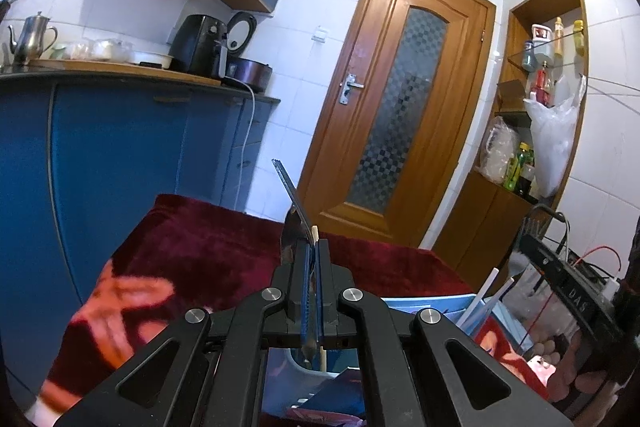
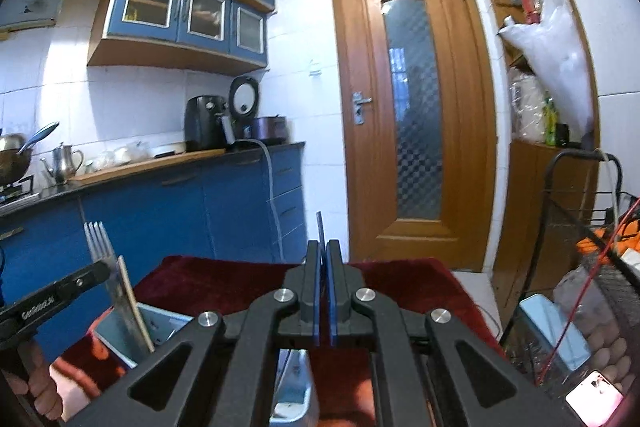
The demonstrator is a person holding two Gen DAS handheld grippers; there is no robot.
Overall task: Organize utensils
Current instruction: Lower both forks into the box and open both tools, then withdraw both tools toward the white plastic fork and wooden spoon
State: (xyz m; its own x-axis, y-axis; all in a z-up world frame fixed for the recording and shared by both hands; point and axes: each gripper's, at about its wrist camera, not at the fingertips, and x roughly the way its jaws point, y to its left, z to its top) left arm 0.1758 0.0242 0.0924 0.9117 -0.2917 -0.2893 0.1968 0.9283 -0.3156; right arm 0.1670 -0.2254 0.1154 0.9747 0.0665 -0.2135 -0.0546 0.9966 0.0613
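In the left wrist view, the left gripper (image 1: 311,251) was seen at lower centre, its fingers pressed together on a metal fork (image 1: 291,227) and a thin wooden stick (image 1: 315,233). The fork rose out of the closed fingers toward the middle of the frame, tilted to the left, with its tines seen edge-on. Its lower end and the stick's could be made out below the fingers, over a white container (image 1: 298,363) at the bottom of the frame. A dark red cloth (image 1: 208,239) was spread across the lower half, and a light blue box (image 1: 432,303) with white sticks (image 1: 480,303) leaning in it lay at lower right. A wooden door (image 1: 396,99) stood in the centre background.

In the right wrist view, the right gripper (image 2: 324,259) was seen at lower centre, its blue-padded fingers drawn close with a narrow slit between them; a thin dark strip (image 2: 320,227) stood up from the slit, but whether it was clamped could not be told. At lower left the left gripper (image 2: 102,269) was seen from the side, holding the fork (image 2: 100,247) upright with tines up, the wooden stick (image 2: 134,303) beside it, both reaching down into a light blue box (image 2: 120,339) on the red cloth (image 2: 224,283). A white container (image 2: 294,387) showed at bottom centre.
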